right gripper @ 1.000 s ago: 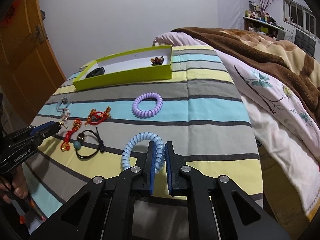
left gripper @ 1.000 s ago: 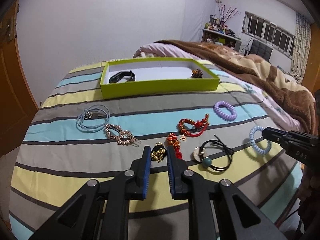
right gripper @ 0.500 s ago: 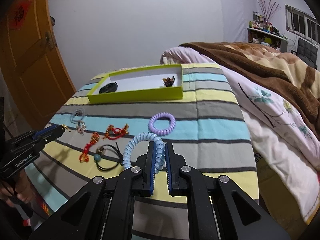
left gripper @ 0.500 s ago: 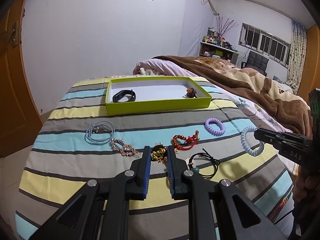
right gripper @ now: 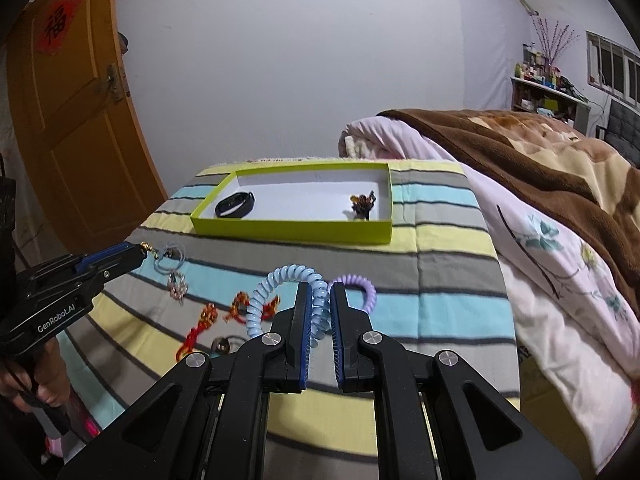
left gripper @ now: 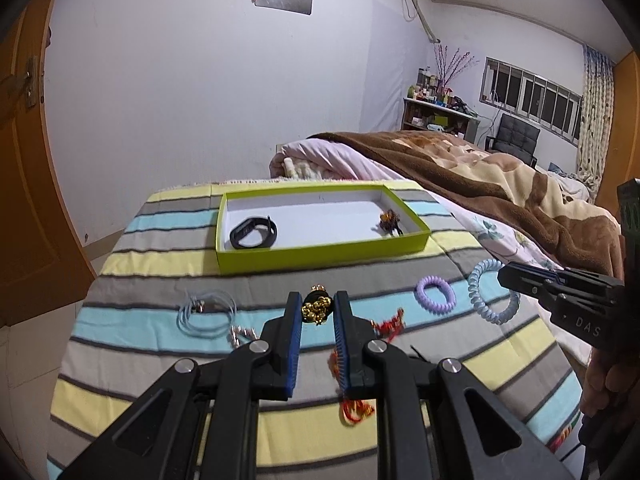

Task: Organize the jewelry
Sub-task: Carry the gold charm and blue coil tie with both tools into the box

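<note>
My left gripper is shut on a gold-and-black beaded piece and holds it above the striped bedspread. My right gripper is shut on a light-blue coil hair tie, also lifted; it shows in the left wrist view too. The lime-green tray lies ahead with a black band and a small dark ornament inside. A purple coil tie, red knotted bracelets, a pale blue cord loop and a rhinestone clip lie on the spread.
A brown blanket and pink quilt cover the bed at right. An orange door stands at left. The bedspread edge drops off at the left and near sides. A black hair tie with a bead lies near the right gripper.
Both grippers have risen from the bedspread and moved toward the tray, each carrying its piece. The gold piece and the blue coil tie have left the cloth.
</note>
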The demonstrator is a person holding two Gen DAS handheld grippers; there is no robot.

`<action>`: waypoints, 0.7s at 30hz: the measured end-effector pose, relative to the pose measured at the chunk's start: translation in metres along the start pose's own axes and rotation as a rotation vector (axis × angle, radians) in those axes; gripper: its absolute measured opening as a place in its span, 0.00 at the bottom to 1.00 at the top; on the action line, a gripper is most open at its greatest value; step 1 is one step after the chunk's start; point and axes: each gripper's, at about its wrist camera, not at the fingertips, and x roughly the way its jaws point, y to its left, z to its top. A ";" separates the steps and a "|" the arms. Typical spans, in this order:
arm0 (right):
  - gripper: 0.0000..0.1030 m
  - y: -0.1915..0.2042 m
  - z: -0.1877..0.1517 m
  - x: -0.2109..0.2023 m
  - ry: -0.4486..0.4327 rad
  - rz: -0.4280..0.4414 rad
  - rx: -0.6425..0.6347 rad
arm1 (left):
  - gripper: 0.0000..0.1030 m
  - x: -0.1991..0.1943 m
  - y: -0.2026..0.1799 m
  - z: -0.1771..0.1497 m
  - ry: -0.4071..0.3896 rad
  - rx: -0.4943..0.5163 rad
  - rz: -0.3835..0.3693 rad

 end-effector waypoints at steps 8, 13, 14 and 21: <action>0.09 -0.003 0.028 0.023 -0.008 -0.003 -0.023 | 0.16 0.023 0.005 0.029 -0.025 0.020 0.006; 0.09 -0.005 0.048 0.041 -0.009 -0.013 -0.045 | 0.16 0.044 0.016 0.050 -0.037 0.016 0.000; 0.09 -0.006 0.053 0.047 -0.010 -0.016 -0.051 | 0.16 0.049 0.019 0.054 -0.039 0.014 0.004; 0.09 -0.014 0.078 0.085 0.012 -0.022 -0.059 | 0.16 0.088 0.036 0.078 -0.021 0.006 0.019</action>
